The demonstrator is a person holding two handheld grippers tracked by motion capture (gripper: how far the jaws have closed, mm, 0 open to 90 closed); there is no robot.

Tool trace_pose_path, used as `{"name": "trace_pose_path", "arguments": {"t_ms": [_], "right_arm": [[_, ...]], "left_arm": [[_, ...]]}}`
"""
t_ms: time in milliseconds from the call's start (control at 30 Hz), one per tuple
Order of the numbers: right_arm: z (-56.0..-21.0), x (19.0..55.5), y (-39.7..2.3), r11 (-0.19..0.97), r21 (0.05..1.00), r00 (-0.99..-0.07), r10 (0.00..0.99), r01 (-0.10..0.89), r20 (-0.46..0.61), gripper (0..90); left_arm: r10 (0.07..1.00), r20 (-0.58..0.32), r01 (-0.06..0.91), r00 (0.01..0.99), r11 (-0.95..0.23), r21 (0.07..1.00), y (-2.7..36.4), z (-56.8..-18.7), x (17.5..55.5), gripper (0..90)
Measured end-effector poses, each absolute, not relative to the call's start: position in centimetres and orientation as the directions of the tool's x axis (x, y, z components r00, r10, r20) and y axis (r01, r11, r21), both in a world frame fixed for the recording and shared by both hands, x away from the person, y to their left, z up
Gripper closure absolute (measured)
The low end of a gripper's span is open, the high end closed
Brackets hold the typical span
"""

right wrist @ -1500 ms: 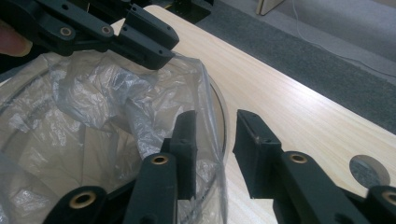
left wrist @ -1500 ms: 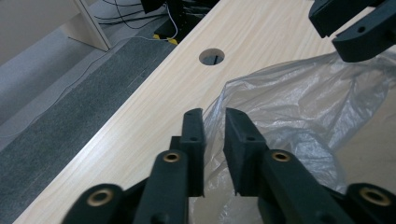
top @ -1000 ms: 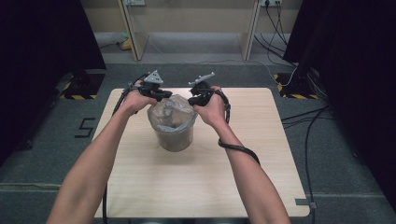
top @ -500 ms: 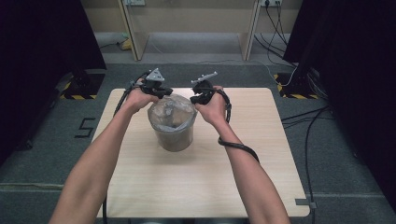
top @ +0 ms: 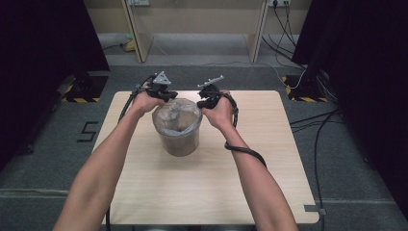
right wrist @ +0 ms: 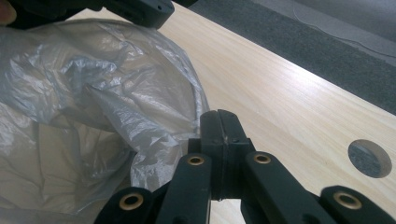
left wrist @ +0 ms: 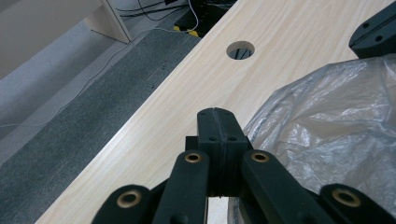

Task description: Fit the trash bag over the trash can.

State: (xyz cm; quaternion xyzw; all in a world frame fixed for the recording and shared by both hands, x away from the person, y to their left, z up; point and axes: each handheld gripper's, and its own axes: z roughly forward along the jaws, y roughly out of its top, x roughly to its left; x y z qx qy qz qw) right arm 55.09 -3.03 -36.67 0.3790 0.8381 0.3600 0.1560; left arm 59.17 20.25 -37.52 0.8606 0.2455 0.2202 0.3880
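A grey bucket (top: 182, 142) lined with a clear plastic bag (top: 177, 115) stands on the wooden table (top: 269, 163), towards its far side. My left gripper (top: 167, 95) sits at the bucket's far-left rim and my right gripper (top: 204, 100) at its far-right rim. In the left gripper view the jaws (left wrist: 217, 115) are shut tip to tip, with the bag (left wrist: 327, 126) just to their right. The right gripper view shows shut jaws (right wrist: 218, 117) with crumpled bag film (right wrist: 107, 93) reaching their left side. Whether any film is pinched cannot be made out.
A round hole (left wrist: 240, 50) pierces the table near its far edge; the same hole (right wrist: 370, 158) appears in the right gripper view. Grey carpet (top: 202, 77) and wooden furniture legs lie beyond the table. Cables (top: 245, 153) trail from both grippers, one across the tabletop.
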Motion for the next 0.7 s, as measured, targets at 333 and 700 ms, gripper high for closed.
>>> {"name": "trace_pose_path", "arguments": {"t_ms": [333,700], "right_arm": [[-36.8,55.0,-3.4,0.462,0.704,-0.671,0.741,0.539,0.028,87.4],[-34.1,52.6,-3.8,0.427,0.768,-0.680,0.733,0.478,0.016,70.7]], "left_arm": [[0.614,0.213,0.214,0.760,-0.546,0.810,21.5,-36.1,58.5,75.2],[0.593,0.255,0.136,0.764,-0.534,0.834,21.2,-33.2,55.1,53.0]]}}
